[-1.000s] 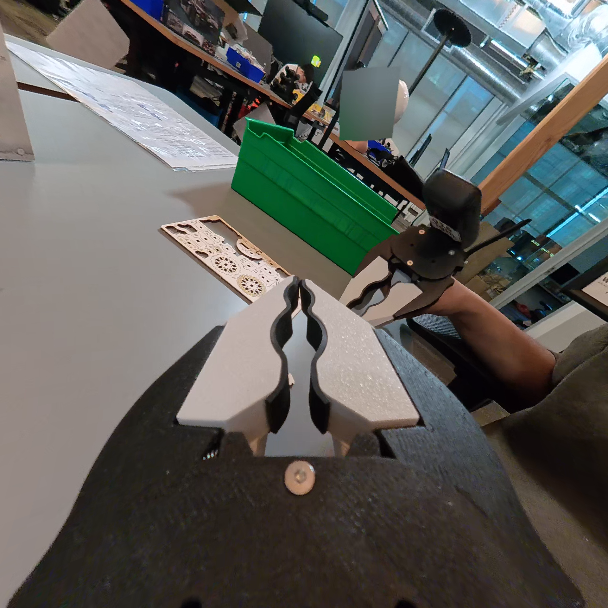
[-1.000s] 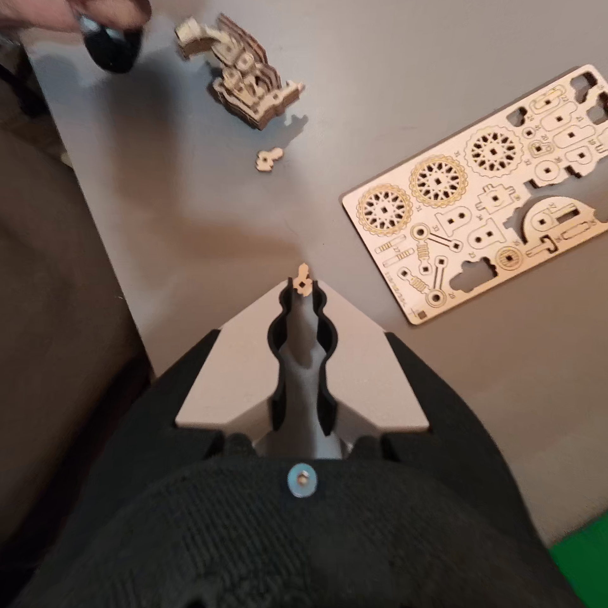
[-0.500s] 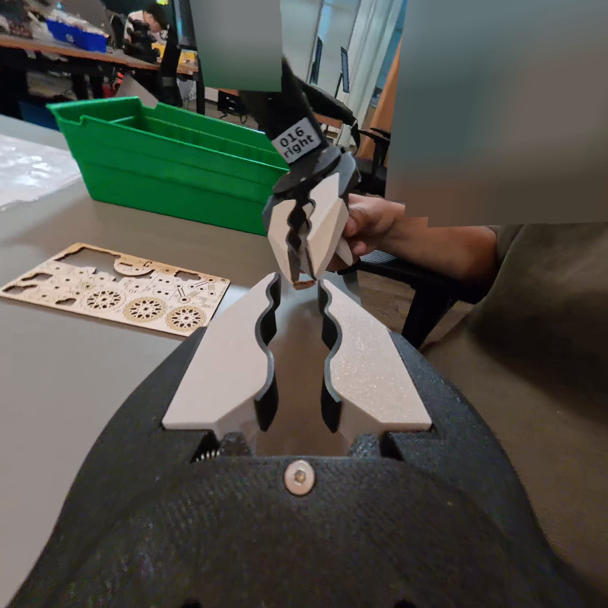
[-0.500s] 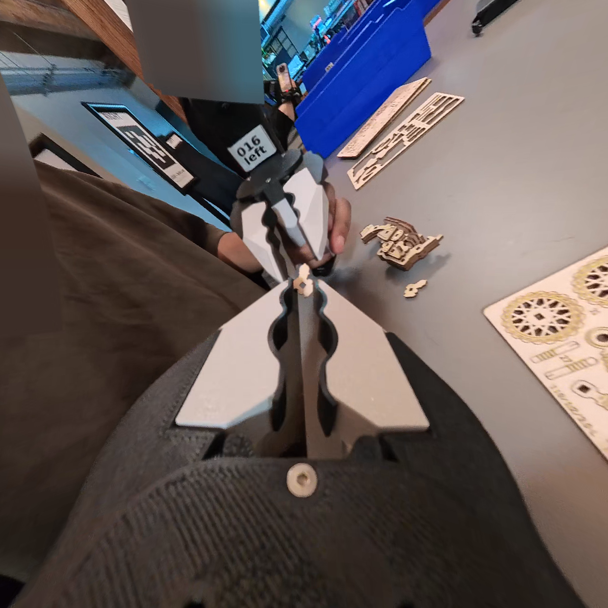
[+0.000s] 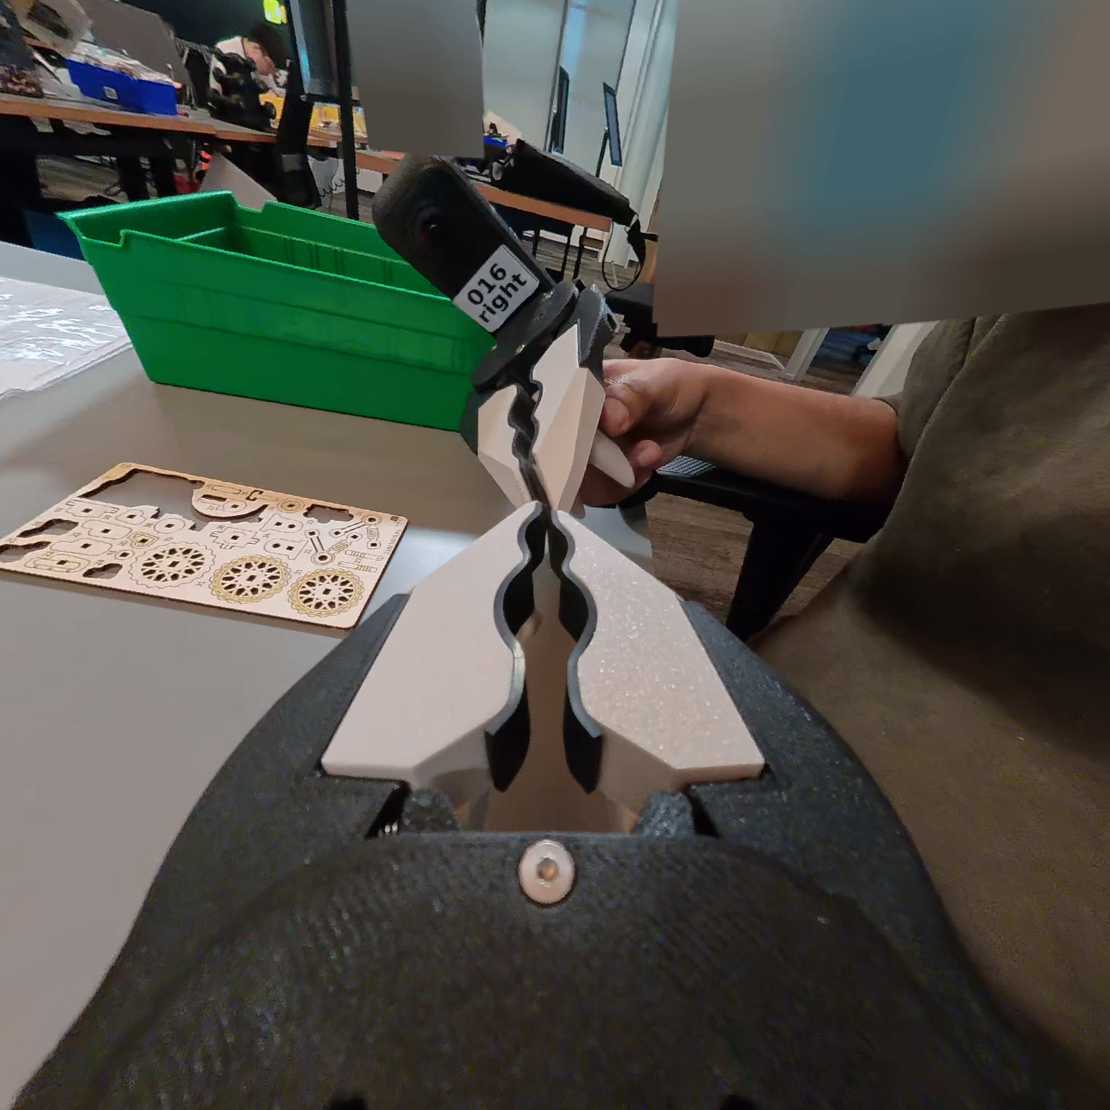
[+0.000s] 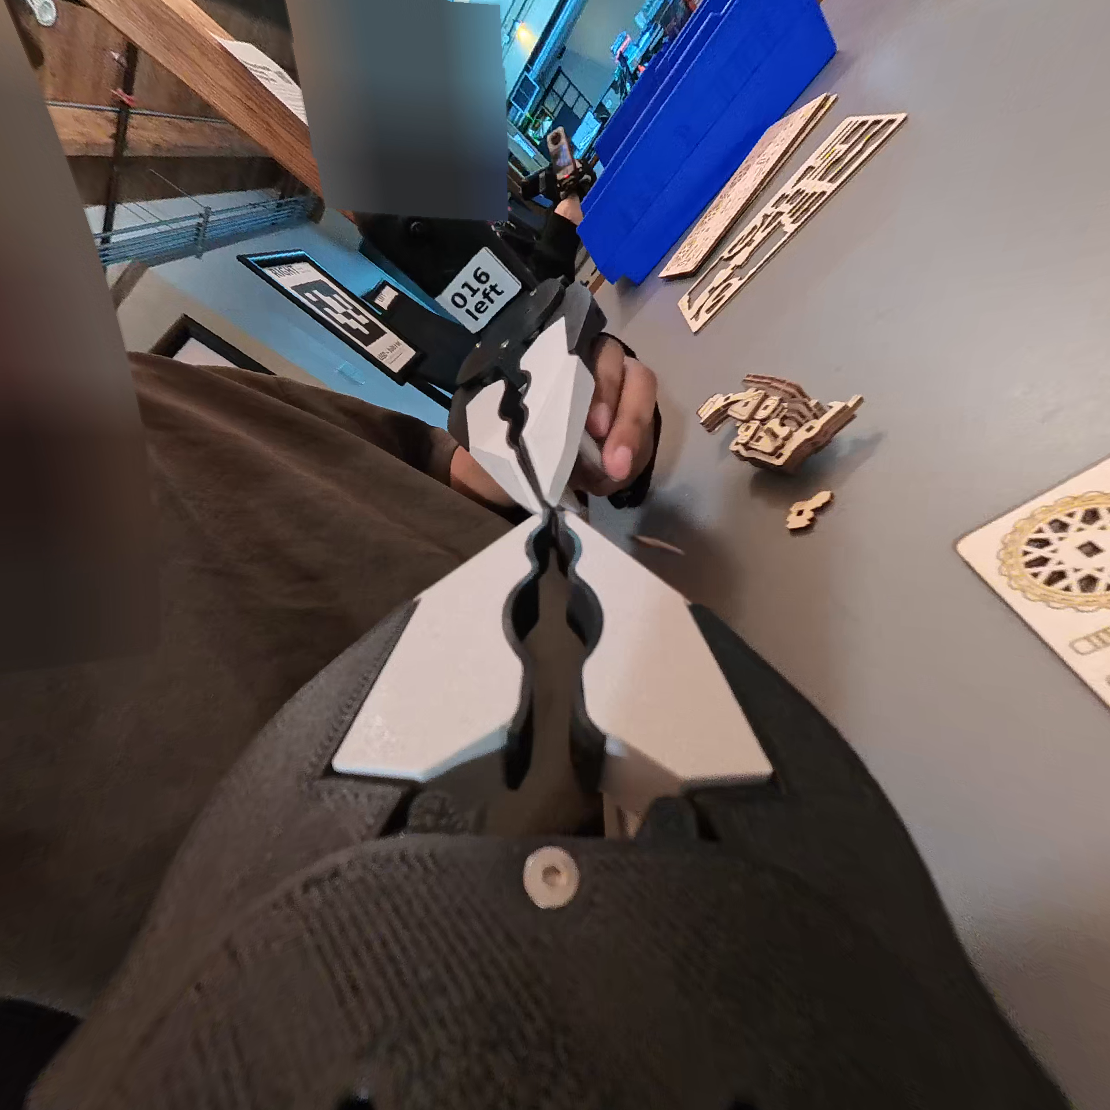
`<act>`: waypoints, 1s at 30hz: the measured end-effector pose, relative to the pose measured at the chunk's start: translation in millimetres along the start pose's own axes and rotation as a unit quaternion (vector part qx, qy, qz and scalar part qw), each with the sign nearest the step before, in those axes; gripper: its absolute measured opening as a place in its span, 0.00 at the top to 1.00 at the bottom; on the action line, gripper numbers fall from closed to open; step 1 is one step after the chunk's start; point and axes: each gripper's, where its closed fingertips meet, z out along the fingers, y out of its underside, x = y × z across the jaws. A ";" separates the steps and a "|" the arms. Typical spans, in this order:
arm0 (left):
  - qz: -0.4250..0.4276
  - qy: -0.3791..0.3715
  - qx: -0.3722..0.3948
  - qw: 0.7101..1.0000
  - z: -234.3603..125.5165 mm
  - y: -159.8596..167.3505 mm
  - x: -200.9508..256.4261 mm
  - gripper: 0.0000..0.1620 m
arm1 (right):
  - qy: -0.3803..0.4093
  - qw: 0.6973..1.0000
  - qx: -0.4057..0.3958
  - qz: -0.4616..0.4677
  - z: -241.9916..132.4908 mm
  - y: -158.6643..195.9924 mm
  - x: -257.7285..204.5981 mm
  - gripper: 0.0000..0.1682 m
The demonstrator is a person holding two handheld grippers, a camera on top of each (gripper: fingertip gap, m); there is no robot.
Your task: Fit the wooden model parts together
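Note:
My left gripper [image 5: 545, 520] and right gripper [image 6: 549, 526] meet tip to tip in the air over the table's near edge. Both have their jaws together, and no wooden part shows between either pair of tips. The right gripper [image 5: 540, 501] points down at mine in the left wrist view, and the left gripper [image 6: 549, 507] does the same in the right wrist view. A thin flat wooden bit [image 6: 658, 543] shows just right of the tips, low by the table edge. A partly built wooden model [image 6: 775, 426] and a small loose part [image 6: 809, 510] lie on the grey table [image 6: 901, 781].
A laser-cut part sheet [image 5: 204, 546] with gear wheels lies flat, also in the right wrist view [image 6: 1051, 570]. A green bin [image 5: 288, 324] stands behind it. Blue bins [image 6: 709, 138] and more part sheets [image 6: 793, 222] are farther off. The person's body is close by the table edge. The tips of both grippers are at nearly the same place.
The left gripper's jaws have come together and its tips have met the right gripper's. The small wooden part seen at the right gripper's tips half a second ago no longer shows there.

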 end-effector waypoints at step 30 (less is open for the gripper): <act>-0.192 -0.115 0.106 0.969 -43.5 -19.6 -75.6 1.00 | 0.308 0.883 -0.237 -0.263 58.6 57.5 70.5 0.96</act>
